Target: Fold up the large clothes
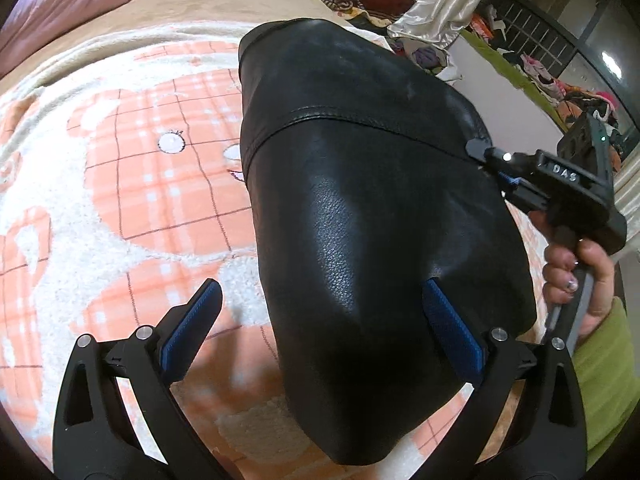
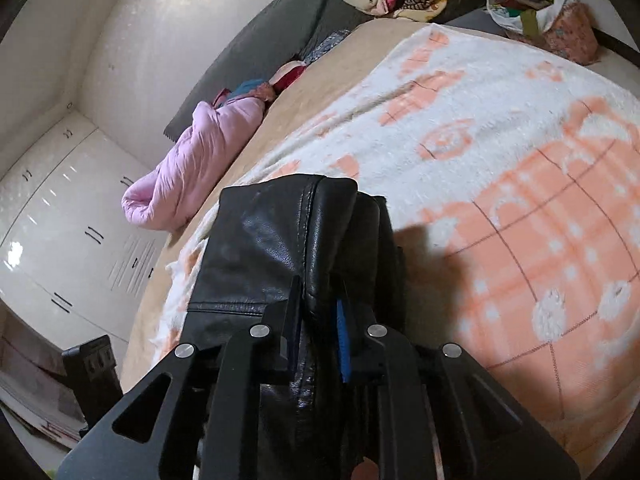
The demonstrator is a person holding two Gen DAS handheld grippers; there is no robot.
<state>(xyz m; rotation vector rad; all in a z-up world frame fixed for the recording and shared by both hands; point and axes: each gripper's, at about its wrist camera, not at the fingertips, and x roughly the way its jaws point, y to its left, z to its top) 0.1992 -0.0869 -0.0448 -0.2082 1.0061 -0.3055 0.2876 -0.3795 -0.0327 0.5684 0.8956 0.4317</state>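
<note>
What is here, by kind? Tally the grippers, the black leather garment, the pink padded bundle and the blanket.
Grippers: 2, left gripper, right gripper
Black leather garment: 1
Pink padded bundle: 1
Peach-and-white blanket: 1
Total: 5

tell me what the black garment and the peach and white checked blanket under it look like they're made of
Black garment: leather or faux leather, judging by its pebbled grain, soft sheen and stitched seam; which of the two can't be told. Peach and white checked blanket: plush fleece or a similar pile fabric, matte, with a fuzzy, nubbly surface.
</note>
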